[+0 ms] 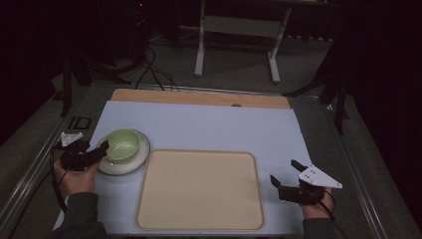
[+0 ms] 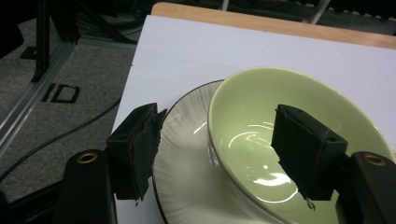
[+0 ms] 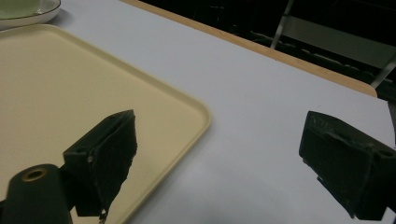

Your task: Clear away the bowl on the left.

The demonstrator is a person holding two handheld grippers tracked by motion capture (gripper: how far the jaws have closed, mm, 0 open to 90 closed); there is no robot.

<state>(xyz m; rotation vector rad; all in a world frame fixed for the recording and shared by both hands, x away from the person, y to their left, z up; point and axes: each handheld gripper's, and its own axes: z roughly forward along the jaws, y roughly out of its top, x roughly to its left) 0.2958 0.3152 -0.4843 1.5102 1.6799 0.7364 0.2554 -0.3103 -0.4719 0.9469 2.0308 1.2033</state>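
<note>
A pale green bowl (image 1: 123,144) (image 2: 280,112) stands on a white ribbed plate (image 1: 130,164) (image 2: 187,154) at the left of the mat. My left gripper (image 1: 103,149) (image 2: 217,116) is open across the bowl's near-left rim, with one jaw over the plate and the other inside the bowl. A bare beige tray (image 1: 199,189) (image 3: 70,79) lies in the front middle. My right gripper (image 1: 284,172) (image 3: 219,123) hangs open at the tray's right edge, one jaw over the tray, the other over the mat. The plate (image 3: 28,18) and bowl (image 3: 18,5) show at the right gripper view's top left.
A white mat (image 1: 209,124) covers the table, with a wooden strip (image 1: 199,97) along the far edge. Metal rails (image 1: 30,169) run down both sides. Beyond the table stand a white stand frame (image 1: 239,30) and floor cables (image 1: 154,74).
</note>
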